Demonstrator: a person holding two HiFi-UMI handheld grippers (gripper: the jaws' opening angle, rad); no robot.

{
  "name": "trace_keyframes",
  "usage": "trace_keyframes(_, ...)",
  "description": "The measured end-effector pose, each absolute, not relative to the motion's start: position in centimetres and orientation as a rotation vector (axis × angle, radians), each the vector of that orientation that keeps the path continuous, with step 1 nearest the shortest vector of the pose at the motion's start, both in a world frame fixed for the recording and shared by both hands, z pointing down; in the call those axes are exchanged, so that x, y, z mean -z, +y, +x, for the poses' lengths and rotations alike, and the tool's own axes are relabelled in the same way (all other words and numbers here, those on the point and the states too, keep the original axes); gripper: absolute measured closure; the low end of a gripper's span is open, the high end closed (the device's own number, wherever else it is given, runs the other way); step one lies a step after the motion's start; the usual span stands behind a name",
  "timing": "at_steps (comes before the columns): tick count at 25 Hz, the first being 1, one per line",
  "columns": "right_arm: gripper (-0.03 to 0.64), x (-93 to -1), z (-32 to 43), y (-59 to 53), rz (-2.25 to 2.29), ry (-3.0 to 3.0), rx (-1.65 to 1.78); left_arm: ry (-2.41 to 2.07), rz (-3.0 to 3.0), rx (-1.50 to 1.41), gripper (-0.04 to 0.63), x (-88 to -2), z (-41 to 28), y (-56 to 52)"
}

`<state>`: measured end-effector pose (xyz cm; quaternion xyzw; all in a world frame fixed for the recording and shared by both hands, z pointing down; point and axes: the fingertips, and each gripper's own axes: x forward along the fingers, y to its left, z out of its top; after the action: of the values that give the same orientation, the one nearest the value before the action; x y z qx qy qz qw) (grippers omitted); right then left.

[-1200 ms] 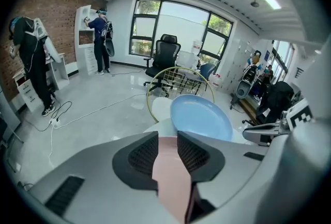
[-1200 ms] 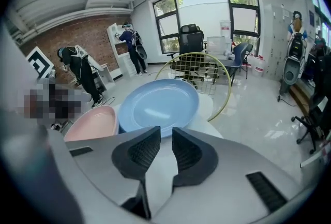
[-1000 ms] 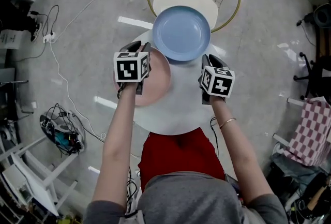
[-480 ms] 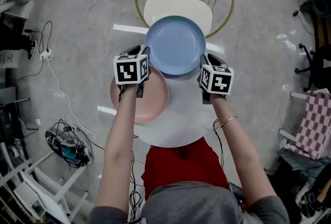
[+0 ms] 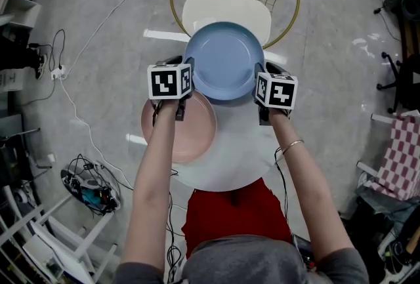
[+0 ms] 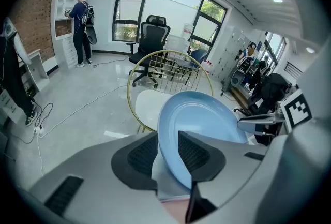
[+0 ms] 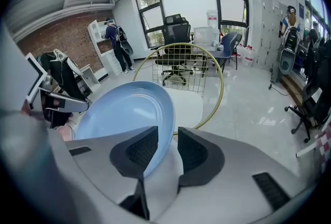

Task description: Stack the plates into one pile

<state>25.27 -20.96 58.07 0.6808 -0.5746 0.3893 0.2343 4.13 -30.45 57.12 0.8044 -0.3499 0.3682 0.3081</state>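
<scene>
flanking the blue plate (image 5: 224, 60) on the white table (image 5: 236, 151), head view: left gripper (image 5: 182, 66) and right gripper (image 5: 264, 71) are sitting at opposite rims; the pink plate (image 5: 187, 128) is lying on the left gripper's side, nearer the person. left gripper view: jaws are standing apart, rim between them, unclamped. right gripper view: jaws have just been opening, rim between, gap showing.

Item, left gripper (image 6: 166, 153): jaws just opened wide, astride the rim of the blue plate (image 5: 224, 60), pads not pressing. Item, right gripper (image 7: 166, 150): jaws just opening, astride the opposite rim, no grip. Left forearm (image 5: 154, 171) and right forearm (image 5: 305, 178): bare, extended forward, grippers tilted downward
</scene>
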Motion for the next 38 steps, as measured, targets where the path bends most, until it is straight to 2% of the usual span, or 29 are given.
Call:
trace_keyframes(6, 0.506, -59.6, 25.3, -20.6, 1.824, -1.559, -1.084, -0.908, 2.085, -1.019, 0.465, -58.7, 3.9, -30.6)
trace_keyframes(13, 0.508, -59.9, 25.0, -20.2, 1.783, -1.533, -1.065, -0.878, 2.060, -1.140, 0.534, -59.7, 3.9, -30.3)
trace_keyframes(26, 0.514, -58.9, 25.7, -19.5, 1.773, -1.536, -1.041, -0.868, 2.072, -1.050, 0.545, -58.1, 5.0, -29.8)
trace_keyframes(38, 0.514, -53.6, 25.3, -20.4, 1.794, -1.603, -0.969, -0.965, 2.145, -0.925, 0.545, -51.7, 4.3, -30.1)
